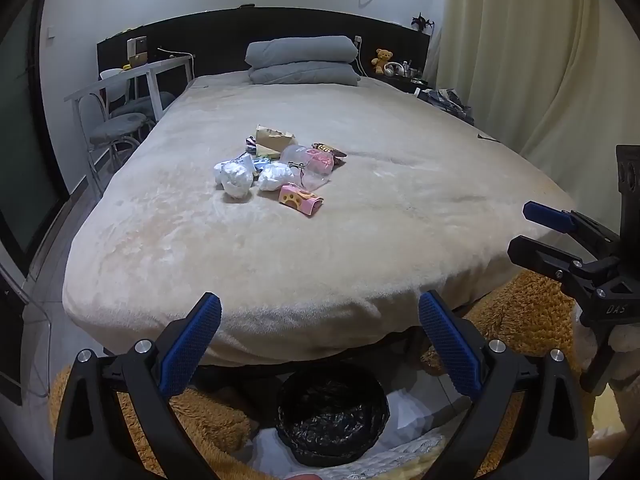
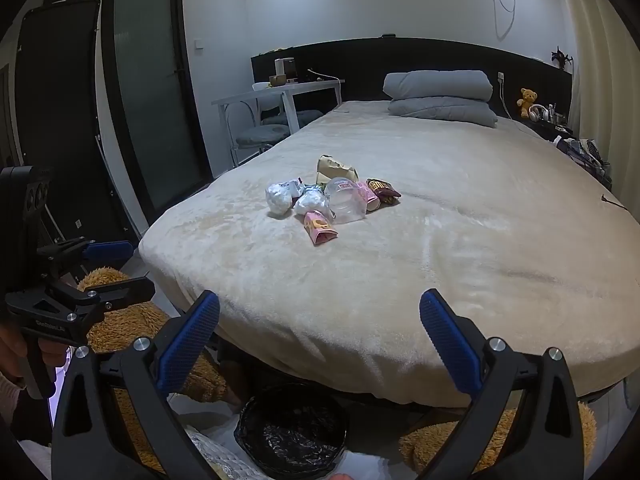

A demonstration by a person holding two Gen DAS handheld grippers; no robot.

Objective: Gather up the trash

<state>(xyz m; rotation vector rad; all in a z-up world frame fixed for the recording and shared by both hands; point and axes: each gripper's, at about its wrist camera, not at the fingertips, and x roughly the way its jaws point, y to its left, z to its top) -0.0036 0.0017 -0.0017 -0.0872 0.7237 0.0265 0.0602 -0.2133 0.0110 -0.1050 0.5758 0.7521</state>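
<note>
Nothing is looking collected yet. Nearest, on the floor at the foot of the bed, a bin lined with a black bag (image 1: 332, 416) is standing between fuzzy brown rugs (image 1: 208, 412), and no trash is showing inside it as far as the dark liner lets me tell. Above it the left gripper (image 1: 320, 344) and the right gripper (image 2: 320, 344) are hovering over the near mattress edge, both with jaws spread wide and pinching nothing. Farther out, mid-bed on the beige blanket (image 1: 360, 240), the whole trash pile (image 1: 276, 168) is lying untouched: a pink paw-print carton (image 1: 301, 201), crumpled white paper balls (image 1: 237, 178), a clear plastic container (image 2: 346, 200), a brown snack wrapper (image 2: 383, 190), a torn paper bag (image 1: 272, 138). Every piece is waiting to be carried back to the bin.
</note>
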